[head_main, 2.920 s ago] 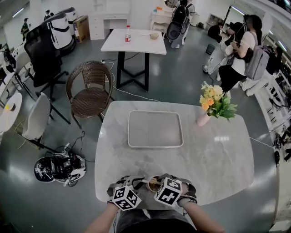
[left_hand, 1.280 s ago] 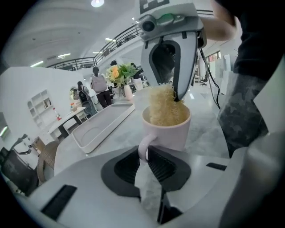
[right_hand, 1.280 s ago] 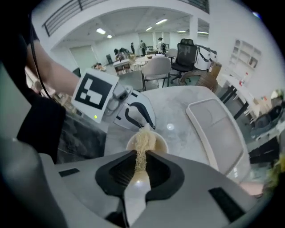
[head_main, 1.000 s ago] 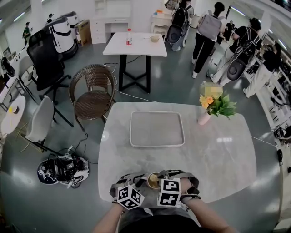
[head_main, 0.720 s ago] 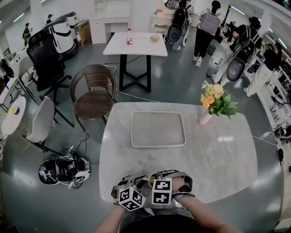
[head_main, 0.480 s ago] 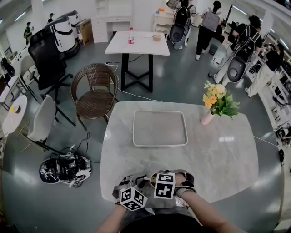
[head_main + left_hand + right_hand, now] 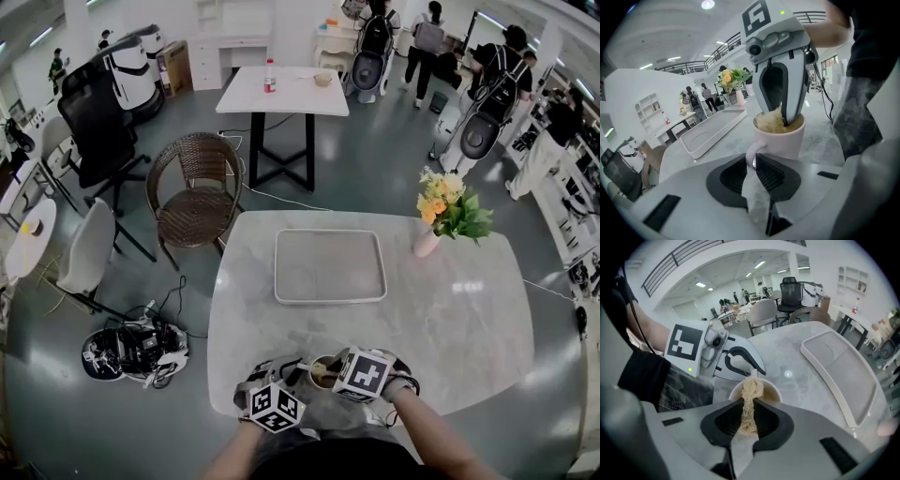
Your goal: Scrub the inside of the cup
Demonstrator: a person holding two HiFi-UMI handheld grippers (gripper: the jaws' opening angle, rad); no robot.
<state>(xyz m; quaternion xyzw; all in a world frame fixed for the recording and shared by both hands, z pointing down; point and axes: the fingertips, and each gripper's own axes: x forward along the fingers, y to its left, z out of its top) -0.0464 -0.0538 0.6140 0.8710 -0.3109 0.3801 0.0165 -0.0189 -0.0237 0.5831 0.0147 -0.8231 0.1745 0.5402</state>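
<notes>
1. Left hand-held gripper [image 7: 752,164] is clamped on the handle [image 7: 749,157] of the pink cup [image 7: 782,140], steadying it at the worktop's [image 7: 431,309] near edge.
2. Right hand-held gripper [image 7: 749,405] pinches a fibrous scrubber [image 7: 751,392], dipped inside the cup.
3. Ceramic looks rigid, smooth and chippable, so the handle is the sure hold. The scrubber looks soft and springy.

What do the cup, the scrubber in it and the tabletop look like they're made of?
The cup is likely glazed ceramic: pale pink, thick-walled, with a soft sheen. The scrubber is probably loofah or a similar plant fibre: tan, coarse tangled strands, matte. The tabletop looks like marble or a marble-look slab: grey veining and glossy light reflections.
</notes>
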